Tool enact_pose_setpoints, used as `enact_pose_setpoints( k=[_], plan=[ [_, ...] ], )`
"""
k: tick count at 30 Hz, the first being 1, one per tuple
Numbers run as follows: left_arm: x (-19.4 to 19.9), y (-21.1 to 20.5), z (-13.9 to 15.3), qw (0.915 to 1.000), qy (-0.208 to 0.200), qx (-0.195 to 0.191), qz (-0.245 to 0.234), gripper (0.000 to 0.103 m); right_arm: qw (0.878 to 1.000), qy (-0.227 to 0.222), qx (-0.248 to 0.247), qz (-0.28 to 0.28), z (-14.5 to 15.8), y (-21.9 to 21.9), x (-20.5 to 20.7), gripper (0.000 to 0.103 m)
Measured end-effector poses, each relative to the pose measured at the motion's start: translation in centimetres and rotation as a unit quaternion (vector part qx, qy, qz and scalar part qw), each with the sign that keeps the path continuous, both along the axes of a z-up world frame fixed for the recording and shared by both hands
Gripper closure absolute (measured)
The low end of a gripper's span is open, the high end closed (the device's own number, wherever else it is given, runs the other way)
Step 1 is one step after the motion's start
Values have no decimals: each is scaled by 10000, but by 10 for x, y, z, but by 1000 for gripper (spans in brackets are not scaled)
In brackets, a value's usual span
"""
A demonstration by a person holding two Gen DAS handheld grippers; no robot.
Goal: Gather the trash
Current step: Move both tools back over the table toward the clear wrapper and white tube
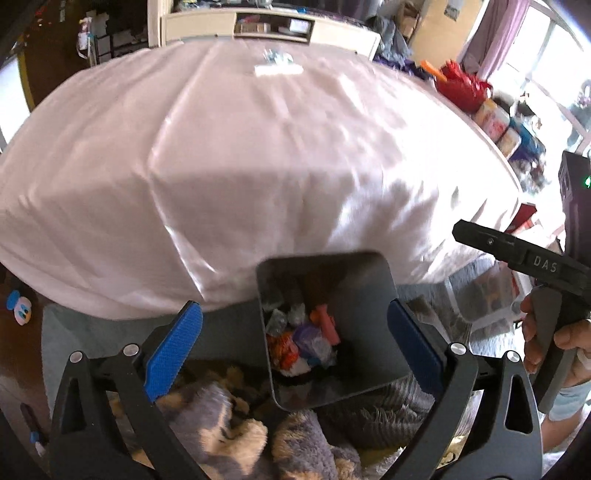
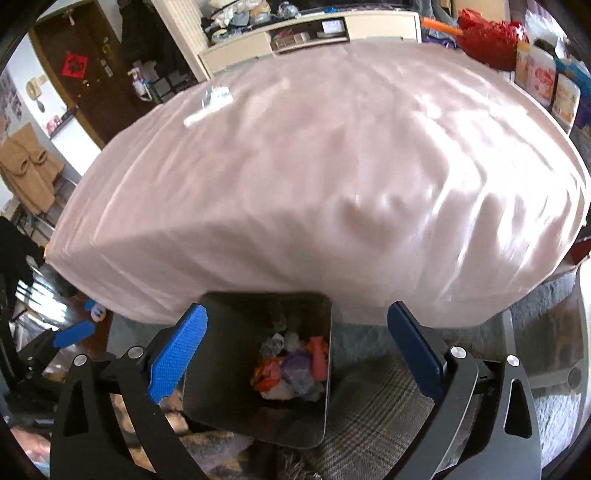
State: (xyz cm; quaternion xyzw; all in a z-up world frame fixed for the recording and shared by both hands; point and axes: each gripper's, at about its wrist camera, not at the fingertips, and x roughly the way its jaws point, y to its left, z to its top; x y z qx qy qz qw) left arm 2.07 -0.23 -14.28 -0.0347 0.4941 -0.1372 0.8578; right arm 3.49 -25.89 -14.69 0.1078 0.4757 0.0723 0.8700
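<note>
A dark grey bin (image 1: 369,325) stands on the floor at the foot of a bed; it also shows in the right wrist view (image 2: 221,387). Crumpled trash (image 1: 303,339) in orange, purple and white lies inside it, seen too in the right wrist view (image 2: 291,369). More trash, a small clear and white wrapper pile (image 1: 275,62), lies on the far end of the bed (image 2: 210,99). My left gripper (image 1: 295,343) is open and empty above the bin. My right gripper (image 2: 295,347) is open and empty above the bin; its body shows at the right of the left view (image 1: 532,258).
The bed with a pink sheet (image 1: 240,158) fills the middle. Plush blankets (image 1: 240,424) and a grey plaid rug (image 2: 369,406) lie by the bin. A cream shelf unit (image 2: 314,29) stands behind the bed. Red bag and boxes (image 1: 465,88) line the right side.
</note>
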Motion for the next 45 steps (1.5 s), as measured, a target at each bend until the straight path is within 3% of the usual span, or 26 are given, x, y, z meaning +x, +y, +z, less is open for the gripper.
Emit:
enact_pose_setpoints(
  k=[7, 13, 21, 25, 31, 37, 45],
  plan=[
    [32, 33, 26, 9996, -65, -147, 242, 8, 9993, -359, -105, 56, 28, 5, 26, 4],
    [66, 56, 51, 9975, -429, 283, 484, 8, 9966, -700, -269, 338, 49, 24, 56, 4],
    [117, 71, 63, 9958, -562, 449, 572, 8, 9931, -857, -93, 799, 56, 59, 101, 4],
    [142, 77, 66, 9953, -561, 479, 625, 8, 9900, -809, -44, 1151, 49, 88, 142, 5],
    [179, 85, 68, 9947, -622, 565, 595, 9, 9918, -462, -163, 1182, 27, 112, 208, 14],
    [205, 93, 63, 9941, -598, 707, 566, 9, 9895, -219, -428, 1364, 9, 140, 241, 13],
    [226, 89, 61, 9939, -636, 820, 367, 9, 9864, -301, -648, 1480, 6, 158, 265, 13]
  ],
)
